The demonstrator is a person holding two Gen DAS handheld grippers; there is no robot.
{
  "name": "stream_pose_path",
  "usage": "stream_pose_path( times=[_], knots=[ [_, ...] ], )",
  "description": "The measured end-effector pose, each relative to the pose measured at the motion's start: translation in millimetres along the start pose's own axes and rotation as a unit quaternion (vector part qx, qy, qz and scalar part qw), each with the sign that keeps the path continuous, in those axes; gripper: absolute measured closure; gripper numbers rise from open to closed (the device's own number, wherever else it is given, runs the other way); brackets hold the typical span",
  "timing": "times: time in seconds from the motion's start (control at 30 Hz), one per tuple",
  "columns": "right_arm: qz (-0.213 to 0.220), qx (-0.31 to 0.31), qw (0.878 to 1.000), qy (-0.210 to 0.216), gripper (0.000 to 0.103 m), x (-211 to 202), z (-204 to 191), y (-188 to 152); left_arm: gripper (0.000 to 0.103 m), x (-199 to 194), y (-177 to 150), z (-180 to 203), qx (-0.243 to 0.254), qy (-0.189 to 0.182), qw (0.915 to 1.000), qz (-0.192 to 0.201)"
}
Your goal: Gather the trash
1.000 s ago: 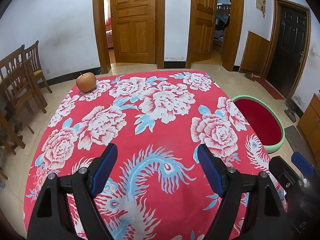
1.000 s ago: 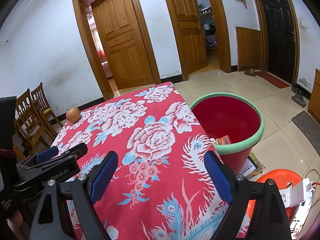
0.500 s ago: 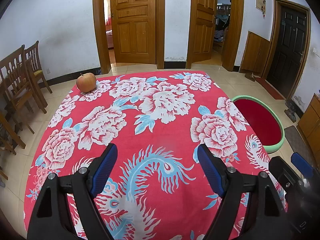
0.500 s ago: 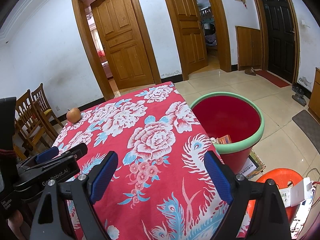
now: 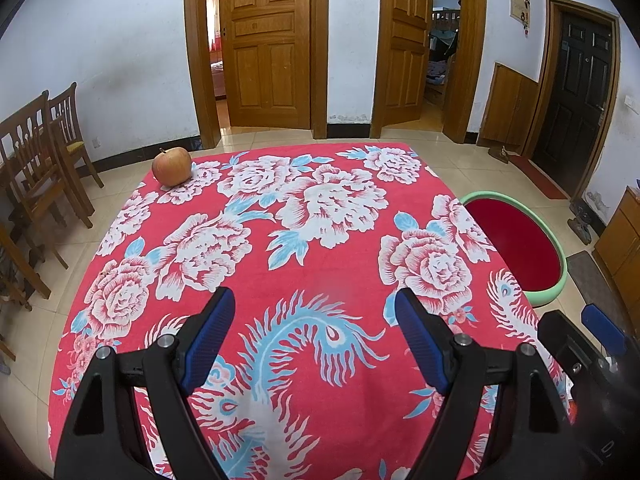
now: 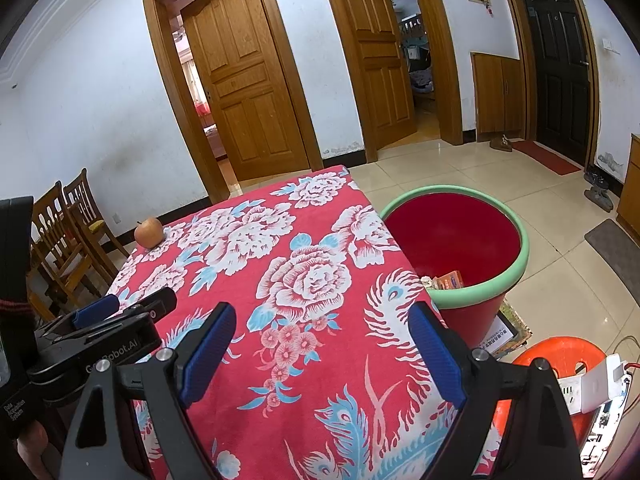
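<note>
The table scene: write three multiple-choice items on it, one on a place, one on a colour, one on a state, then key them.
1. Where does the apple sit on the table?
A. far left corner
B. centre
C. near right edge

2. What colour is the rim of the red bin?
A. yellow
B. light green
C. black

3. How are the left tongs and right tongs?
A. both shut on trash
B. one holds the apple
C. both open, holding nothing

Key:
1 A, it rests by the far left corner of the cloth.
2 B, a green band rings the opening.
3 C, bare cloth shows between each pair of blue pads.
</note>
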State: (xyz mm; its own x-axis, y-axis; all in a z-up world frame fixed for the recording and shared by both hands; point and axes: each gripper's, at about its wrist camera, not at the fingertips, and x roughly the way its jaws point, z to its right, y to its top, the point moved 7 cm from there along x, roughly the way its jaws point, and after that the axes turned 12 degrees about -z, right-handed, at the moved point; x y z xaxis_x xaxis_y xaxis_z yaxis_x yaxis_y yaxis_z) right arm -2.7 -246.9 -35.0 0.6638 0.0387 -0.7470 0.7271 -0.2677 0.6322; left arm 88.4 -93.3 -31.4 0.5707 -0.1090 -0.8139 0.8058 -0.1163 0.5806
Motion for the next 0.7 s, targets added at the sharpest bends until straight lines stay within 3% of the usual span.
stream_pose_path(
  times=[0.7],
  knots=[
    [0.001,0.001,1.000,0.004,0.013,-2.9,-6.8,6.7,0.021,-11.0,4.2,-0.8,-0.003,-0.005,1.0000,0.008]
  ],
)
